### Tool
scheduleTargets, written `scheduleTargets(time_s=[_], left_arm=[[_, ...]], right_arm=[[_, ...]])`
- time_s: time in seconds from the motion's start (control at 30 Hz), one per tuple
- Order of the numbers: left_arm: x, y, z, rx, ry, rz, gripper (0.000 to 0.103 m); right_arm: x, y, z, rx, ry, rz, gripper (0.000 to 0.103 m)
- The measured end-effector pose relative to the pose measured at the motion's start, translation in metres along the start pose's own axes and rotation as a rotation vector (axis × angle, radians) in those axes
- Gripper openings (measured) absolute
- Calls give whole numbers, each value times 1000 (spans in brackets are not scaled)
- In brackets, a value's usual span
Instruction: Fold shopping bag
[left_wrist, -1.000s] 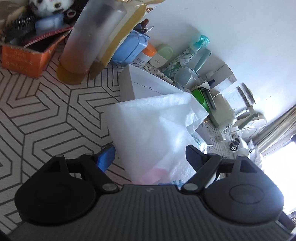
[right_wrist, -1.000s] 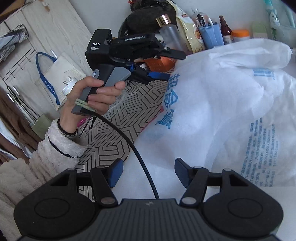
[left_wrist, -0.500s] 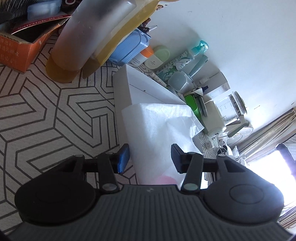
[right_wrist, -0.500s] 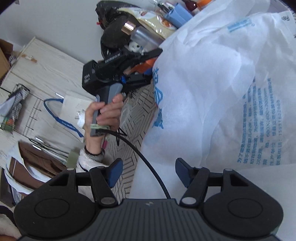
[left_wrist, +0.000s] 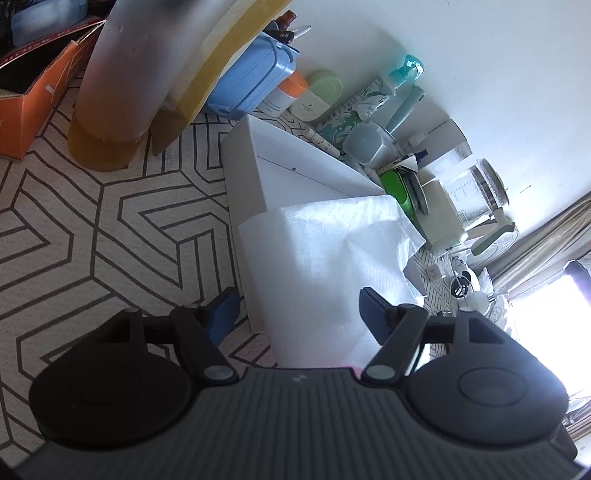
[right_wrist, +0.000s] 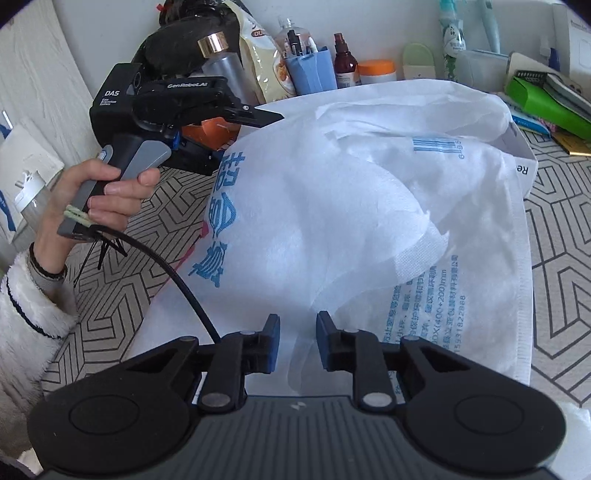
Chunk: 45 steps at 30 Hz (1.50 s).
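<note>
One shopping bag (right_wrist: 354, 221): white non-woven fabric, blue print, crumpled, draped over a white box (left_wrist: 295, 173) on the tabletop (left_wrist: 92, 229), which has a beige cover with dark hexagon lines. Two grippers. Left gripper (left_wrist: 299, 310): jaws spread wide, bag fabric between them, nothing clamped; a hand (right_wrist: 107, 195) in a fluffy white sleeve holds it at the bag's left edge. Right gripper (right_wrist: 297, 341): jaws nearly together over the bag's near edge; can't tell if they pinch it. Behind the bag, bottles and jars line a white wall.
</note>
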<state>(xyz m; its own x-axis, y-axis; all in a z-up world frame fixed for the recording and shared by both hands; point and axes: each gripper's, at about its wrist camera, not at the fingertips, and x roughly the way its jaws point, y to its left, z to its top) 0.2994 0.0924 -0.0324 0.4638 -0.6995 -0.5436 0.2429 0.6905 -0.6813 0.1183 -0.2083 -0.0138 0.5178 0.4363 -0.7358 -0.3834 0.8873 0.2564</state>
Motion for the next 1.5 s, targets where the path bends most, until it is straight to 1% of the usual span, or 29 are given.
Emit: scheduleTargets(time_s=[0.03,0.1,0.13,0.17,0.27,0.33,0.37,0.4,0.5,0.6,0.7,0.73,0.8,0.83,0.9,0.93,0.97,1.0,1.03,1.07,1.1,1.13,1.17,1.23,1.3,1.33,1.4,1.43,1.5], left_arm=[[-2,-3,0,20,-8,14,25],[-7,-8,2,59,-27,17,16],[-9,-10,3,66,-27,9,7],[-12,-11,4,74,-27,0,6],[-18,-23,9,112,-41,2,5],[-21,-31,15,136,-54,6,5],[-22,-35,18,148,-62,9,5],[-23,-38,22,160,-70,12,5],[-25,-50,33,194,-93,21,5],[-25,-57,45,221,-112,26,5],[-20,-58,51,229,-109,21,5],[-19,-59,50,230,-104,29,5],[-20,-63,49,244,-85,76,6],[-23,-64,48,224,-69,91,9],[-38,-65,43,183,-47,85,24],[-49,-67,36,182,-57,83,46],[-60,-70,29,181,-68,81,63],[-70,-74,19,198,-91,91,69],[-81,-77,8,215,-114,102,80],[-90,-79,-3,221,-125,122,86],[-99,-81,-15,227,-135,143,86],[-104,-81,-22,223,-130,155,86],[-112,-81,-35,215,-109,168,86],[-120,-81,-55,217,-62,166,86],[-125,-84,-83,242,11,162,86],[-125,-87,-96,259,45,160,86],[-125,-91,-121,292,108,157,86],[-125,-94,-133,309,133,157,86],[-122,-98,-152,339,161,148,86]], right_arm=[[-1,0,-1,-9,2,2,22],[-2,-2,-3,-13,-3,12,22],[-3,-2,-5,-15,-6,16,22],[-4,-3,-6,-17,-9,21,22],[-4,-4,-7,-15,-10,31,24],[-4,-3,-8,-23,-11,46,31],[-4,-2,-10,-38,-11,50,36],[-4,0,-11,-54,-12,51,38],[-4,3,-16,-95,-15,51,38],[-4,-1,-18,-95,-19,68,38],[-4,-6,-21,-83,-23,88,38],[-4,-6,-21,-78,-24,89,38],[-4,-6,-22,-76,-23,92,40],[-4,-7,-23,-72,-24,96,40],[-4,-10,-24,-59,-26,105,40],[-3,-11,-25,-40,-28,114,41],[-3,-13,-26,-18,-31,125,49],[-3,-15,-26,8,-29,143,55],[-7,-15,-24,40,-35,151,55],[-12,-14,-21,73,-45,156,54],[-18,-14,-19,107,-55,161,54],[-33,-11,-19,99,-101,169,54],[-51,-8,-20,79,-157,178,54],[-76,-8,-22,59,-208,168,58],[-104,-13,-32,39,-255,146,70],[-119,-20,-43,41,-271,115,71],[-133,-34,-46,62,-280,70,72],[-140,-46,-56,89,-275,46,72],[-150,-62,-75,139,-264,31,72]])
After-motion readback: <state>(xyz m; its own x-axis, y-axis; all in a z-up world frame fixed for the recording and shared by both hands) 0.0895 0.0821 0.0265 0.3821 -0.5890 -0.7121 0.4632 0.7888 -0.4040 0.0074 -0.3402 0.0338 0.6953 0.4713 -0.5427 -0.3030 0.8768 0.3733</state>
